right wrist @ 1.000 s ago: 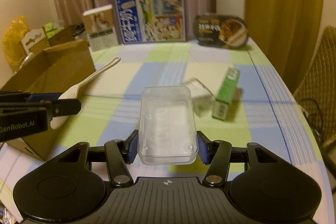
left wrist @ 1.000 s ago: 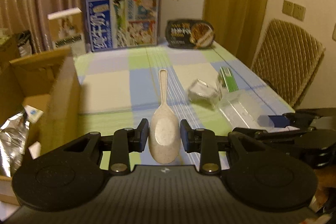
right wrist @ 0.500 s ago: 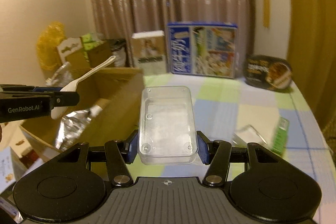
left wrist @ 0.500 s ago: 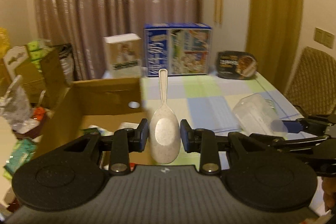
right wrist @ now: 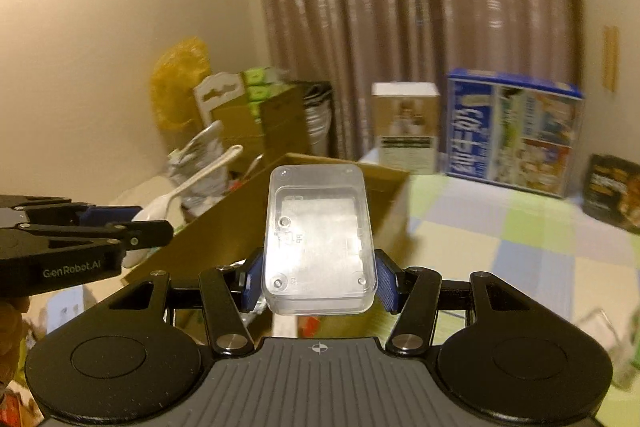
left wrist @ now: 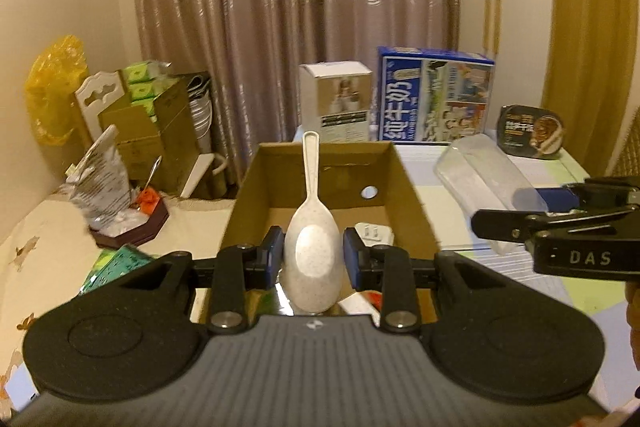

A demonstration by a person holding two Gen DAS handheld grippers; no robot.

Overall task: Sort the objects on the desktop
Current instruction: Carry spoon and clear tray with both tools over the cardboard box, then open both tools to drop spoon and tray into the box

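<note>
My left gripper (left wrist: pixel 309 253) is shut on the bowl of a speckled white rice scoop (left wrist: pixel 313 243), whose handle points away over an open cardboard box (left wrist: pixel 404 183). A white plug (left wrist: pixel 374 233) lies on the box floor. My right gripper (right wrist: pixel 318 277) is shut on a clear plastic box (right wrist: pixel 320 239) and hangs above the near side of the cardboard box (right wrist: pixel 340 183). The left gripper (right wrist: pixel 120 223) with the scoop (right wrist: pixel 188 187) shows at the left of the right wrist view. In the left wrist view the right gripper (left wrist: pixel 556 203) with the clear box (left wrist: pixel 484 171) is at the right.
The checked tablecloth (right wrist: pixel 500 239) lies right of the cardboard box. A blue carton (left wrist: pixel 436 95), a white carton (left wrist: pixel 338 103) and a dark food tray (left wrist: pixel 530 133) stand at the table's far edge. Left of the box sit a foil bag (left wrist: pixel 102 183), stacked boxes (left wrist: pixel 152 127) and a yellow bag (left wrist: pixel 56 87).
Both grippers have swung left and risen from over the table to above the cardboard box, carrying the scoop and the clear box. Both grips look unchanged.
</note>
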